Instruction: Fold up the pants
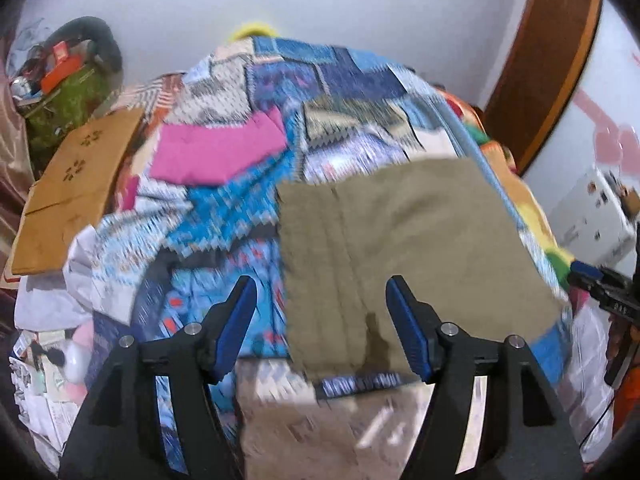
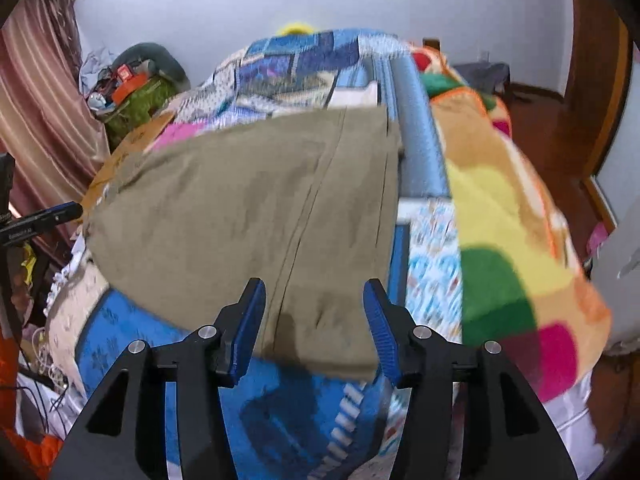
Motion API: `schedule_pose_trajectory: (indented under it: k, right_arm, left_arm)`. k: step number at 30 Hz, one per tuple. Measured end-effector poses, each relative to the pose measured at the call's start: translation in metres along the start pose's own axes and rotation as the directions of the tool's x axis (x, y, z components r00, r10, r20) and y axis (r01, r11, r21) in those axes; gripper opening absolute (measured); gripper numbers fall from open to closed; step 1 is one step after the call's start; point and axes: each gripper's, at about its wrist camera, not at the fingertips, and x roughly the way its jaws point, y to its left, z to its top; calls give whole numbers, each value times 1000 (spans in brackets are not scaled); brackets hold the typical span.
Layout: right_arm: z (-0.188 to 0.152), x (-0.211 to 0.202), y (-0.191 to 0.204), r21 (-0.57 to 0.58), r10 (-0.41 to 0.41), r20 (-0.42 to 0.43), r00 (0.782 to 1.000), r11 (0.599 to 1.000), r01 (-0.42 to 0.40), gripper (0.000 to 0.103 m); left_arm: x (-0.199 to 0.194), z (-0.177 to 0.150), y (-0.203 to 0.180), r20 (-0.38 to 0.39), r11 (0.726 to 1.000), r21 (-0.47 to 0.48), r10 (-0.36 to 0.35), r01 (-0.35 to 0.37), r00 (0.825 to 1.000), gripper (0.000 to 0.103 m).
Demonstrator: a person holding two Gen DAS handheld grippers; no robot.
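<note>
Left gripper [image 1: 322,298] and right gripper [image 2: 314,300] both wide, empty, olive pants [image 2: 248,200] folded just ahead on bedspread [image 1: 224,208]

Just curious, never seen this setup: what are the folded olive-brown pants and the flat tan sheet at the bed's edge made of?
The folded olive-brown pants look like matte woven cotton, perhaps twill: dull surface, stitched seams, soft creases. The flat tan sheet looks like corrugated cardboard: stiff, straight-edged, with a flap crease. Blur leaves both uncertain. Both the left gripper and right gripper hover open, holding nothing.
</note>
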Motion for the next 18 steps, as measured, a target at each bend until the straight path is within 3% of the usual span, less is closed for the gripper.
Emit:
schedule_pose_trajectory:
  k: [9, 18]
  right_arm:
    - [63, 20, -14, -58, -44, 75, 996, 997, 48, 48]
    - [124, 88, -42, -92, -93, 62, 994, 991, 98, 50]
  left_arm:
    - [43, 57, 25, -20, 998, -50, 22, -23, 1000, 68]
    - [105, 73, 23, -122, 1000, -28, -8, 5, 993, 68]
